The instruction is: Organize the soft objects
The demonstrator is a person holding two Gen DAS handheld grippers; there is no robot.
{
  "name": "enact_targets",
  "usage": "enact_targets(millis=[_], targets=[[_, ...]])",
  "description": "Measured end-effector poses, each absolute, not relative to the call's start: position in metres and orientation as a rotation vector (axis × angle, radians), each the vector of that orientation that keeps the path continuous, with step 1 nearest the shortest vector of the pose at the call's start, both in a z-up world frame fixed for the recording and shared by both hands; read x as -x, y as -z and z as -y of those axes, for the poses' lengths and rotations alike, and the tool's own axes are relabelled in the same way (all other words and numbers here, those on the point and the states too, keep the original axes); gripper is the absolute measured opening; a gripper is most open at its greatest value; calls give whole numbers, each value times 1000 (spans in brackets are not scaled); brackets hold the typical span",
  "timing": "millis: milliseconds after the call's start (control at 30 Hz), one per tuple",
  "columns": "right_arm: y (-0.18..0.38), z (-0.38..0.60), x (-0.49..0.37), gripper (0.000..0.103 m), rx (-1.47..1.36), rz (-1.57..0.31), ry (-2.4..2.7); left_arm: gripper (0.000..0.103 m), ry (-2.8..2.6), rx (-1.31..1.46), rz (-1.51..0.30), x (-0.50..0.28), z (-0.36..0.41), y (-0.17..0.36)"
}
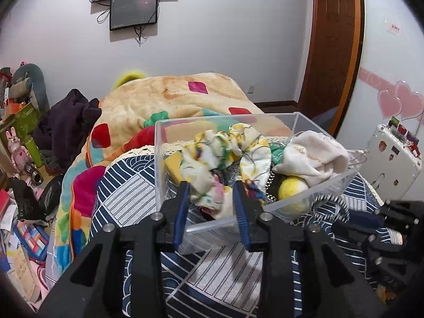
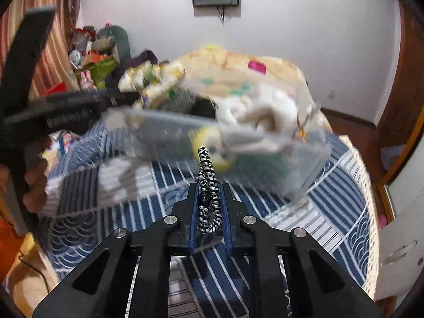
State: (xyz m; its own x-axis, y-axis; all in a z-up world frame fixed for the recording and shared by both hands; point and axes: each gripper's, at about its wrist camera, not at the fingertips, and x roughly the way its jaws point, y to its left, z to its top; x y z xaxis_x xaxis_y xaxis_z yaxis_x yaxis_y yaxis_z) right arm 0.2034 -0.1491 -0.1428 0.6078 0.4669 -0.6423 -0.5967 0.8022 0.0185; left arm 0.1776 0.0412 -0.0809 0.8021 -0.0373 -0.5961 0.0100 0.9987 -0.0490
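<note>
Left gripper point(image 1: 212, 188): black frame, blue-padded fingers point(image 1: 182, 206), jaws parted, reaching over the near wall of a clear rectangular plastic box point(image 1: 169, 143). A floral yellow-and-white fabric scrunchie point(image 1: 225, 151) lies between the pads at their tips; contact on both sides cannot be confirmed, so the jaws read as apart rather than clamped.

Right gripper point(image 2: 209, 185): same build, jaws drawn close together on a black-and-white braided cord bracelet point(image 2: 208, 185), which stands upright between the pads and pokes out past their tips. It is held in front of the box's near wall, outside it.

Box contents: the scrunchie toward the left side, a cream drawstring cloth pouch point(image 1: 312, 153) toward the right corner, a yellow-and-white soft ball point(image 1: 291, 188) against the near right wall beneath the pouch, and a silver chain point(image 1: 271, 185) beside the ball. In the right wrist view the box point(image 2: 164, 132) is motion-blurred and appears tilted.

Surface: the box rests on a navy-and-white patterned cloth with a cream lace edge point(image 1: 132, 198). Behind it lies a multicoloured fleece blanket point(image 1: 164, 98), with a dark purple garment point(image 1: 69, 116) heaped at its left edge.

Room: white wall, a black wall-mounted screen point(image 1: 133, 12), a brown wooden door point(image 1: 334, 39), a white sticker-covered suitcase point(image 1: 392, 156) at right, and a grey plush toy point(image 1: 29, 82) among clutter at left.
</note>
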Motion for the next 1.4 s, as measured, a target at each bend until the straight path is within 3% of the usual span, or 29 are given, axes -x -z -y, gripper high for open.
enact_targets(millis=[200, 400, 767, 833, 933, 1400], targets=[[102, 151, -198, 14, 162, -554, -640, 58, 47, 72, -600, -165, -44, 71], [89, 133, -229, 14, 128, -528, -625, 71, 56, 90, -557, -155, -46, 58], [112, 114, -256, 19, 130, -629, -592, 73, 38, 87, -529, -150, -48, 56], [114, 115, -256, 35, 130, -644, -589, 73, 40, 88, -527, -148, -47, 55], [112, 121, -250, 52, 139, -624, -572, 73, 42, 93, -519, -146, -47, 53], [34, 172, -194, 61, 36, -376, -582, 73, 69, 117, -382, -111, -44, 2]])
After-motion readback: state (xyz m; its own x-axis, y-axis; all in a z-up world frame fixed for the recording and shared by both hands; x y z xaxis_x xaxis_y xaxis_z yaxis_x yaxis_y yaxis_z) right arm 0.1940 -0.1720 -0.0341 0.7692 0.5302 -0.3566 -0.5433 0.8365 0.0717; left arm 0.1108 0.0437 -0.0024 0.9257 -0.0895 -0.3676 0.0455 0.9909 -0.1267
